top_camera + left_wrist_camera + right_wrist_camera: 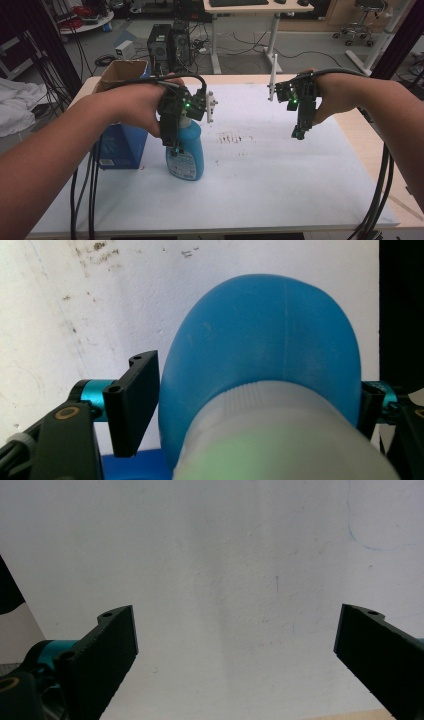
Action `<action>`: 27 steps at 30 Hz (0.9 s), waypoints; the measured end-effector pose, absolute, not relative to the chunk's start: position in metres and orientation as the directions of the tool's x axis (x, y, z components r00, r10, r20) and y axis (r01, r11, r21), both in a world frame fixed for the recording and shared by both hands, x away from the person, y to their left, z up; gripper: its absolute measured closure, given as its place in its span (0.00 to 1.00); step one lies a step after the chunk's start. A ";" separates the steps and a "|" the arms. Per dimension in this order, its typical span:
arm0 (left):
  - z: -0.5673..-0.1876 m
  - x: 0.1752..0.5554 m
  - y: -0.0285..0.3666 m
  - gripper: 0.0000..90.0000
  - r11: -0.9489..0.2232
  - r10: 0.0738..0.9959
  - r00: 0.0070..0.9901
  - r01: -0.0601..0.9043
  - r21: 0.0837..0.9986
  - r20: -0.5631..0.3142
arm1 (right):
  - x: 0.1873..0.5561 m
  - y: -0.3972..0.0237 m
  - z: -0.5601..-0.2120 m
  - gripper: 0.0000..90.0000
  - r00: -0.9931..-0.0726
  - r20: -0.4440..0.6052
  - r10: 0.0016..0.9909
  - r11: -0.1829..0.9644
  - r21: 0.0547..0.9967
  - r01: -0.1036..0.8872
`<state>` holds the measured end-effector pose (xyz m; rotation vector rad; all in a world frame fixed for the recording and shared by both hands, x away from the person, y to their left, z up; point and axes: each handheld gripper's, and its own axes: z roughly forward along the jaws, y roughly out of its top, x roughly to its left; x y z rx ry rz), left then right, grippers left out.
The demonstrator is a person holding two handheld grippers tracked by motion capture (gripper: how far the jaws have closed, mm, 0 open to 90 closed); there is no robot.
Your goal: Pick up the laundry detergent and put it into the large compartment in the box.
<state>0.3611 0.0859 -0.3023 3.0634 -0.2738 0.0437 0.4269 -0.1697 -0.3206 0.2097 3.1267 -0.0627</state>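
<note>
High view puts my left tool on the blue bottle, upright on the white tabletop beside a blue box; its jaws press both sides. My right tool hangs released, well apart.

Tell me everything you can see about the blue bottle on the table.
The blue bottle stands upright on the white table cover, right beside a blue carton. It looks like smooth plastic, with a rounded shoulder, a pale ribbed neck or cap and a printed label low on its front. The left gripper comes down over its top, its black fingers at either side of the shoulder, seemingly gripping it.
</note>
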 end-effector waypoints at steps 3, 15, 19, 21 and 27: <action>-0.302 0.361 0.086 0.29 -0.982 -0.176 0.984 -0.178 0.058 0.034 | 0.427 -0.170 -0.321 0.03 -0.991 -0.007 0.131 0.990 -0.044 0.131; -0.303 0.360 0.085 0.37 -0.983 -0.177 0.984 -0.177 0.049 0.023 | 0.427 -0.168 -0.322 0.03 -0.992 -0.007 0.127 0.991 -0.046 0.127; -0.302 0.359 0.085 0.40 -0.984 -0.170 0.985 -0.171 0.044 0.024 | 0.426 -0.168 -0.324 0.03 -0.991 -0.005 0.131 0.990 -0.048 0.131; -0.302 0.359 0.085 0.40 -0.984 -0.172 0.985 -0.173 0.041 0.031 | 0.427 -0.168 -0.324 0.03 -0.992 -0.005 0.126 0.991 -0.052 0.126; -0.301 0.357 0.084 0.42 -0.989 -0.143 0.989 -0.144 0.030 0.033 | 0.425 -0.166 -0.325 0.03 -0.992 -0.004 0.125 0.990 -0.058 0.125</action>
